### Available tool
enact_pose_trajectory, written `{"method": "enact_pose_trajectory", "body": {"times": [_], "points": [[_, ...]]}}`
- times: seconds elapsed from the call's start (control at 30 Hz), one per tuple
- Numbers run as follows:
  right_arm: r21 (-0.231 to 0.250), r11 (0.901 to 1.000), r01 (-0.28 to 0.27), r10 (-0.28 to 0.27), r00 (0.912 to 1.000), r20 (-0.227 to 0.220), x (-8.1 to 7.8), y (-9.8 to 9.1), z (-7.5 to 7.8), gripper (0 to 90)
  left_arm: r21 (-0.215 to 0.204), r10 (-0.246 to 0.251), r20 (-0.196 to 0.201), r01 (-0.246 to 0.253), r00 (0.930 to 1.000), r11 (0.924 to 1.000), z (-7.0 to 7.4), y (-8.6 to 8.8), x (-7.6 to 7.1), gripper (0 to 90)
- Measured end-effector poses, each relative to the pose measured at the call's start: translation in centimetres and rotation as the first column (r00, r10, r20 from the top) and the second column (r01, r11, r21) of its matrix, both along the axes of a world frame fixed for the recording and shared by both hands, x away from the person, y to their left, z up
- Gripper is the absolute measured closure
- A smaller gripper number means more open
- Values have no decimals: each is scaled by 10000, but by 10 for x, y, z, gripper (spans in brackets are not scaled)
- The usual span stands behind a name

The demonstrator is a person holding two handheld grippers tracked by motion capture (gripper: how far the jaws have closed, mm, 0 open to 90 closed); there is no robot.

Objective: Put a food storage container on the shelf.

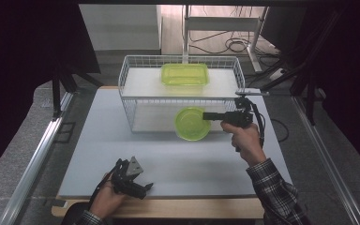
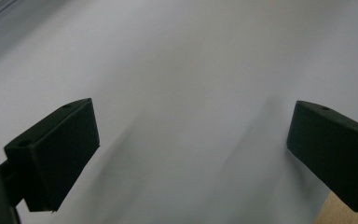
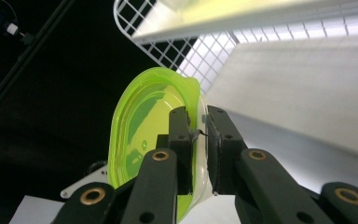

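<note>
Grey tabletop (image 1: 122,140) under a dim room, cables on the floor behind. My right gripper (image 3: 198,140) has both jaws clenched on the rim of the round green bowl (image 3: 144,135), one jaw inside the wall and one outside; the right gripper view shows the bowl turned on edge relative to the jaws. In the high view the bowl (image 1: 192,123) hangs in front of the white wire basket (image 1: 131,101), at its lower front edge, near the open space under the white shelf (image 1: 140,82). My guess at the step: carrying the bowl to or from the basket. To do it well I would keep the pinch firm, since the thin rim may flex or slip, and mind the wire front while moving. My left gripper (image 2: 191,154) is released, jaws wide apart over bare table; in the high view it (image 1: 133,180) rests near the front edge. The high view adds the green rectangular tub (image 1: 185,74) on the shelf; the right gripper view adds the exact bite on the rim.
</note>
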State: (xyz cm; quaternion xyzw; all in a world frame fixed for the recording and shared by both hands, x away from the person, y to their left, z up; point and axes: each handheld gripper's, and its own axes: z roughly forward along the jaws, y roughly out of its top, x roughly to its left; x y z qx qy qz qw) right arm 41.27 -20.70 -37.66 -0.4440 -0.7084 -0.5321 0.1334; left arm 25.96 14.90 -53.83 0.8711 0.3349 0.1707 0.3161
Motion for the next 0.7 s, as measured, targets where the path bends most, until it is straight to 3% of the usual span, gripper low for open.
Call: {"method": "enact_pose_trajectory", "body": {"times": [0.37,0.7], "points": [[70,9997,236,-240,9974,674,7,3,39,809,-47,5,0,-5,10000,10000,0,0,0,19],[3,9985,550,-545,9884,1420,17,12,77,810,-18,-6,-47,6,10000,10000,0,0,0,20]]}}
